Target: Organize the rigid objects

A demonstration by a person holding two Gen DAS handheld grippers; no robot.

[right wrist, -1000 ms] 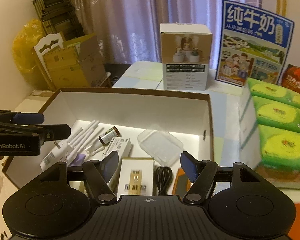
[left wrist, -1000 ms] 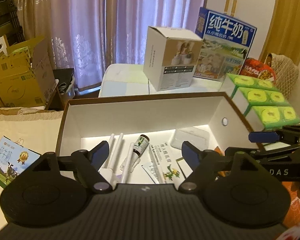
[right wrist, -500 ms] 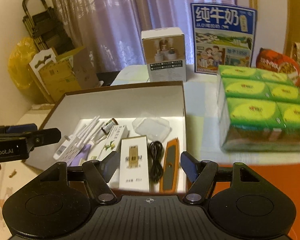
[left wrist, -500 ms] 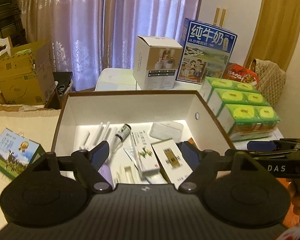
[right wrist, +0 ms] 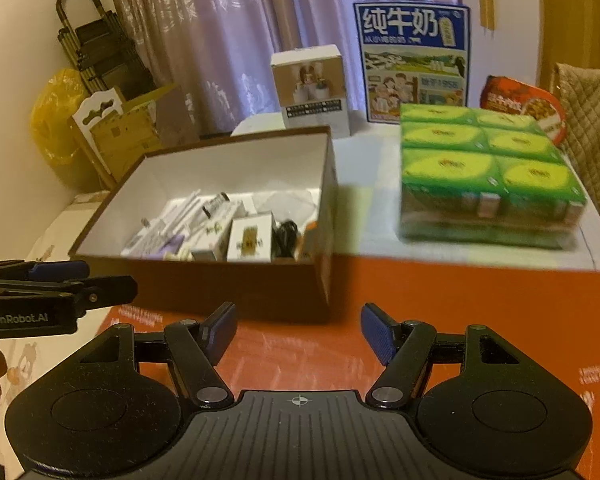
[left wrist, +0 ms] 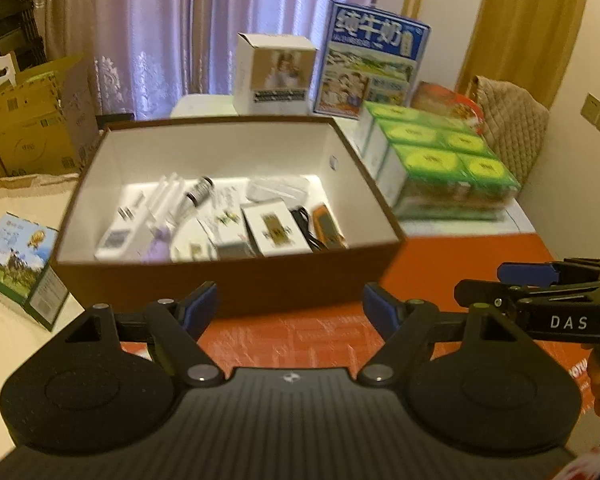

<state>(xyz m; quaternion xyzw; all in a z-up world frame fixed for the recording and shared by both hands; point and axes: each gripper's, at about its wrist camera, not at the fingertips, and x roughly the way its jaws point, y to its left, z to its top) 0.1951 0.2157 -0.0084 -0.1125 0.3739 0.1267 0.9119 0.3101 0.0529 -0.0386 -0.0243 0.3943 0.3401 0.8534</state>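
Note:
A brown box (left wrist: 228,280) with a white inside stands on the table and holds several small items: white tubes (left wrist: 168,196), a dark bottle (left wrist: 200,192), a white-and-gold carton (left wrist: 272,232), a black cable (left wrist: 304,224) and an orange knife (left wrist: 328,228). My left gripper (left wrist: 290,306) is open and empty, hanging over the orange mat (left wrist: 320,336) in front of the box's near wall. To its right, my right gripper (right wrist: 299,326) is also open with nothing between its fingers. Each gripper shows in the other's view: the right gripper (left wrist: 484,280) and the left gripper (right wrist: 108,278). The same box (right wrist: 220,284) sits ahead and left in the right wrist view.
Green shrink-wrapped packs (left wrist: 440,160) stand right of the box. A blue milk carton (left wrist: 372,68), a white cube box (left wrist: 276,72) and a red snack bag (right wrist: 524,104) are behind. A small milk box (left wrist: 16,256) lies at left, with cardboard boxes (left wrist: 32,128) beyond.
Both grippers have drawn back from above the box. Its whole rim and near wall now show, with the orange mat under the fingers. Both stay open and empty.

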